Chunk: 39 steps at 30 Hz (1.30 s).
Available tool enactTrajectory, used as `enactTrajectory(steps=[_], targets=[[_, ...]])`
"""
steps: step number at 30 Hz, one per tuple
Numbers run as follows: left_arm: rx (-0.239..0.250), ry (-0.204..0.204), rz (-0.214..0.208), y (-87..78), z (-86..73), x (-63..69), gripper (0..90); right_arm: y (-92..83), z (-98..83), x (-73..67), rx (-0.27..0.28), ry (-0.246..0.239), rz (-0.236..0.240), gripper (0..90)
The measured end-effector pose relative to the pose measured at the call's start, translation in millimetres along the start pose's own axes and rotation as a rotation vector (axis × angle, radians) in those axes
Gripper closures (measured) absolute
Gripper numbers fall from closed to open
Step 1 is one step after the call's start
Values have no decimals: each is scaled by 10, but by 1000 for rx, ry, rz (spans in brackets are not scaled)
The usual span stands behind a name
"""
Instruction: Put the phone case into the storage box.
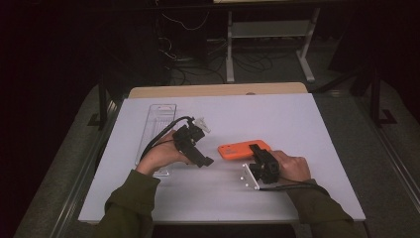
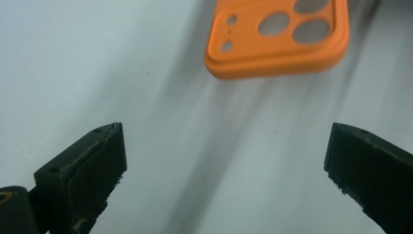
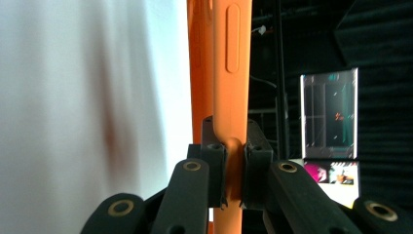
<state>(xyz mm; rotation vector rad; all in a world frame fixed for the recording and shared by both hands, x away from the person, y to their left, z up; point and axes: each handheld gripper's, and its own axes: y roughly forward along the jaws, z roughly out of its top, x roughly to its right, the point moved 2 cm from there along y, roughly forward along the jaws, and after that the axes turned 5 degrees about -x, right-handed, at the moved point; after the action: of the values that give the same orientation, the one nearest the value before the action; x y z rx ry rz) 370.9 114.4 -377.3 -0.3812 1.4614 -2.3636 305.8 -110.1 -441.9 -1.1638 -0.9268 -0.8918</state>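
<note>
An orange phone case [image 1: 237, 150] with camera cut-outs is near the middle of the white table [image 1: 297, 124]. My right gripper [image 1: 260, 152] is shut on its right end. In the right gripper view the two jaws [image 3: 229, 146] pinch the case's edge [image 3: 229, 73], which runs straight up the frame. My left gripper [image 1: 202, 145] is to the left of the case and points toward it, open with nothing between its jaws. The left gripper view has the wide-apart jaws [image 2: 226, 161] over bare table, and the case [image 2: 272, 61] beyond them, apart from them.
A clear plastic tray [image 1: 161, 119] lies along the table's left side, behind my left hand. A wooden board edge [image 1: 218, 90] borders the far side. Beyond it are a metal rack [image 1: 270, 29] and cables on the floor. A lit screen [image 3: 328, 112] stands off in the dark.
</note>
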Motion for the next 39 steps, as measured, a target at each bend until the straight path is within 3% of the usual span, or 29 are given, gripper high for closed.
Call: enactTrajectory(steps=[4,12,19,30,36,39], targets=[[-4,-6,3,25,-6,5,10,7,-9,59,-11,56,4,816],[-8,-12,16,30,-18,-8,9,44,-8,82,-3,88,39,816],[-20,-10,20,35,-31,-24,10,49,-27,106,-8,156,60,815],[-2,-11,33,39,-27,-13,10,72,-57,136,-18,185,81,814],[-11,-2,32,31,-33,-28,10,74,-60,149,-21,224,99,813],[1,-19,30,37,-32,-19,10,76,-59,149,-27,249,111,813]])
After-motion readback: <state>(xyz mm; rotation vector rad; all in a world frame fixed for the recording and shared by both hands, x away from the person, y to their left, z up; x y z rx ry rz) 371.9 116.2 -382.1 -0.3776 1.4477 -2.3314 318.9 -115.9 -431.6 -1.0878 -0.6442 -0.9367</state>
